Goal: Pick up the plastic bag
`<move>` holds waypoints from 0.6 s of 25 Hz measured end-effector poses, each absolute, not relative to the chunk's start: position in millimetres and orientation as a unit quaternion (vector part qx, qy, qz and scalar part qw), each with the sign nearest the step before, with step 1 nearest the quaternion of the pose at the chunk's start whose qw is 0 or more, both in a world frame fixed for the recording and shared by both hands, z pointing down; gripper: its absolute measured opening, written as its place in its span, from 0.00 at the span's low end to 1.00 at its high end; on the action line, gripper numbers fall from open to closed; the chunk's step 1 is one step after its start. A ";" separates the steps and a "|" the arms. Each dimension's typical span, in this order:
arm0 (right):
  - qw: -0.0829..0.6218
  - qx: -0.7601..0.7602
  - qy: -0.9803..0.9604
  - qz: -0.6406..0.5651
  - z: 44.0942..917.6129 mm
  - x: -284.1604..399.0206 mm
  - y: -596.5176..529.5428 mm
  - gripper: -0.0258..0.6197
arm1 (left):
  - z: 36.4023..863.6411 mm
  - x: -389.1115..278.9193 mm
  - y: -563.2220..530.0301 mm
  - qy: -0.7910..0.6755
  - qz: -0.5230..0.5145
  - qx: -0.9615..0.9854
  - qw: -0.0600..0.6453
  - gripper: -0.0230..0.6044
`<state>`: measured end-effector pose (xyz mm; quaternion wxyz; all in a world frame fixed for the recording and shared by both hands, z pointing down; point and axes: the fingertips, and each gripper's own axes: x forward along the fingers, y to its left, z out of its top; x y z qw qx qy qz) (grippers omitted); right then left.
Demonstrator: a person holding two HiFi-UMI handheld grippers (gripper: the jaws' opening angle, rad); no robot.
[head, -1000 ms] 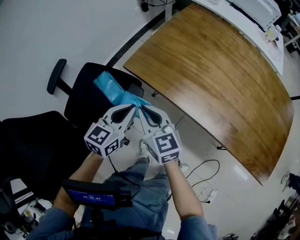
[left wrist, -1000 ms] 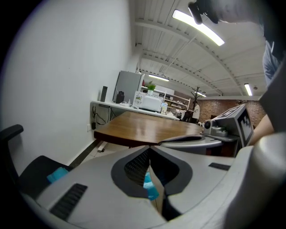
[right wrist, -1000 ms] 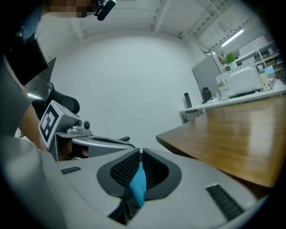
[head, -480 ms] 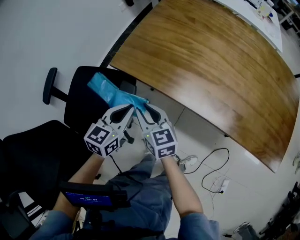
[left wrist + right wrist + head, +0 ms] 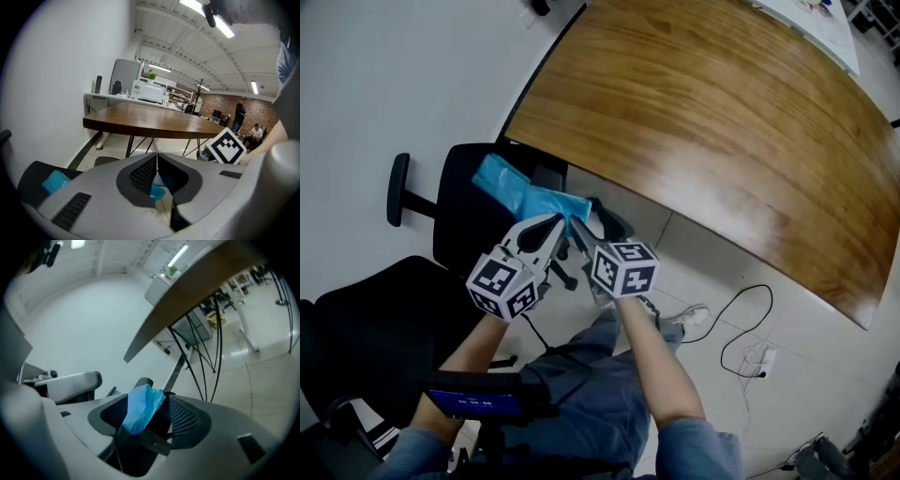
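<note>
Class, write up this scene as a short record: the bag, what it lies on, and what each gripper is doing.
Item: blue plastic bag, one end reaching the grippers
Rests on: black office chair, next to the wooden table
Left gripper: shut on the plastic bag's edge
Right gripper: jaws have just been opening and stand wide, with the bag between them but not pinched

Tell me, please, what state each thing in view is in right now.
plastic bag, far end on the black chair, near end between both grippers' jaws.
left gripper, shut on the plastic bag.
right gripper, open; jaws have just been opening, bag loose between them.
</note>
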<state>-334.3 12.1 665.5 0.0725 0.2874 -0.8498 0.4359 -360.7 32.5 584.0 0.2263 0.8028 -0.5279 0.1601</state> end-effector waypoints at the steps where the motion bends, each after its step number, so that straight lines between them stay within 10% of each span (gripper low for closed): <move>1: 0.063 0.284 -0.839 0.460 670.5 -336.4 13.3 0.48 | 584.2 -361.7 33.3 -0.527 0.160 0.803 0.226 0.06; 10: 0.014 0.217 -0.815 0.538 666.5 -358.4 21.8 0.48 | 577.3 -365.8 35.5 -0.532 0.164 0.800 0.226 0.06; 13: 0.016 0.202 -0.829 0.521 656.3 -362.2 25.4 0.37 | 574.2 -364.6 36.6 -0.532 0.163 0.800 0.227 0.06; 15: 0.024 0.215 -0.842 0.495 654.4 -360.0 25.0 0.07 | 574.9 -365.6 37.4 -0.533 0.161 0.799 0.227 0.06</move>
